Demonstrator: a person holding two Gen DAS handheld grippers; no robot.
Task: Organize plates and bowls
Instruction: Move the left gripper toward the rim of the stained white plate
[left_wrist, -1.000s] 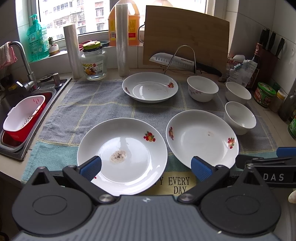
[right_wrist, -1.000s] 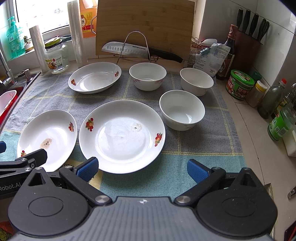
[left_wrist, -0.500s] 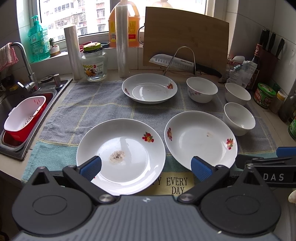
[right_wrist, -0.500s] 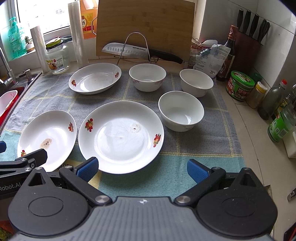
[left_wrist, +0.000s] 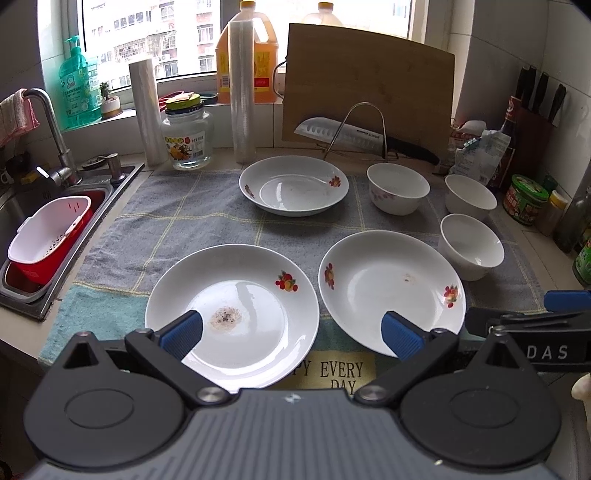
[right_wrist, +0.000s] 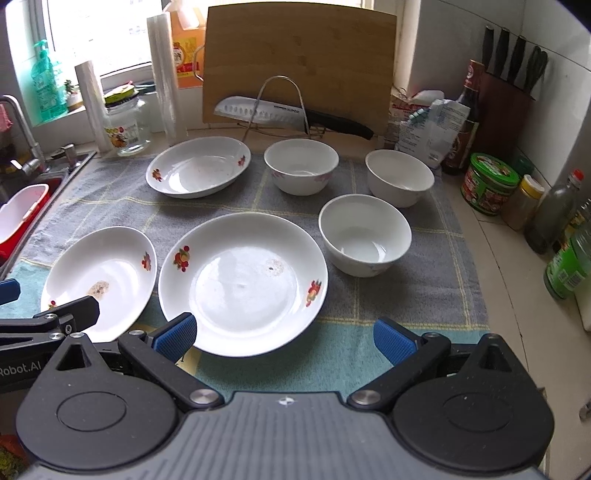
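Both claws are hovering low at the near edge of the towel (left_wrist: 173, 218), each with its blue pads spread wide and pinching nothing. Ahead of the left claw (left_wrist: 291, 330) the stained plate (left_wrist: 236, 291) is lying flat, its near rim just beyond the left pad; to that claw's right front the second plate (left_wrist: 388, 284) is sitting close beside it, apparently just apart. The right claw (right_wrist: 284, 338) is facing that same second plate (right_wrist: 243, 280), whose near rim is lying between its pads, with the stained plate (right_wrist: 103, 269) off to its left. Farther ahead, the third plate (right_wrist: 199, 168) and three bowls, the flowered bowl (right_wrist: 301, 170), the far bowl (right_wrist: 399, 177) and the near bowl (right_wrist: 364, 232), are standing separately, none nested. Compared with half a second ago, the crockery is sitting slightly farther out in both views while keeping its layout, so the claws are probably drawing back or rising a little; nothing is being touched. For the task this means no stacking is yet begun: three plates and three bowls are all waiting, and the nearest plates seem the likeliest first pick. Their thin rims are lying flush on soft cloth, so a pad will likely need to slide under an edge.
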